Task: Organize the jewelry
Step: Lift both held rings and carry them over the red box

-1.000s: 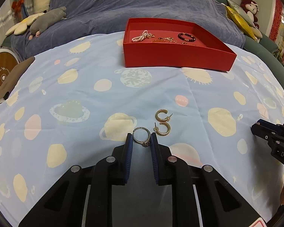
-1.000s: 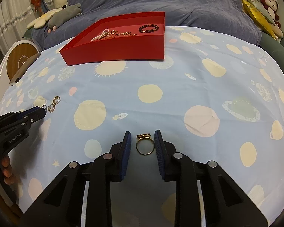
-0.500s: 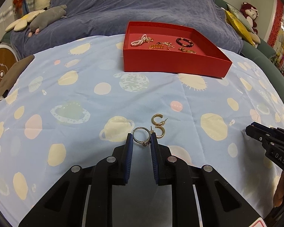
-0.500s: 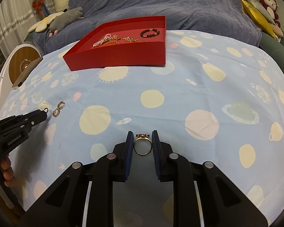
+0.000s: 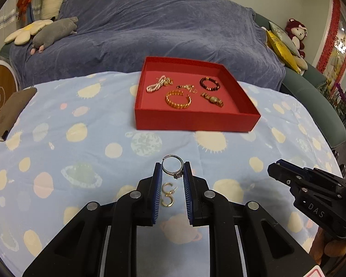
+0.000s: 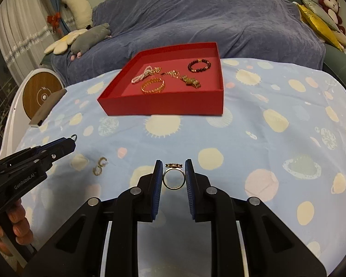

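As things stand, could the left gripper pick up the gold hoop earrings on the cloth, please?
Probably not yet: the left gripper is shut on a silver ring, so it is occupied, though the earrings lie unobstructed just below it.

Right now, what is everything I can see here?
Red tray: one, far side of the tablecloth.
Bracelets and chains: about five, gold, pearl and dark beads, inside the tray.
Hoop earrings: two, gold, on the cloth.
Tablecloth: one, light blue with planets.
Sofa cover: one, blue-grey, behind.
Plush toys: several, at both sofa ends.
Silver ring: one, in the left gripper.
Gold ring: one, in the right gripper.
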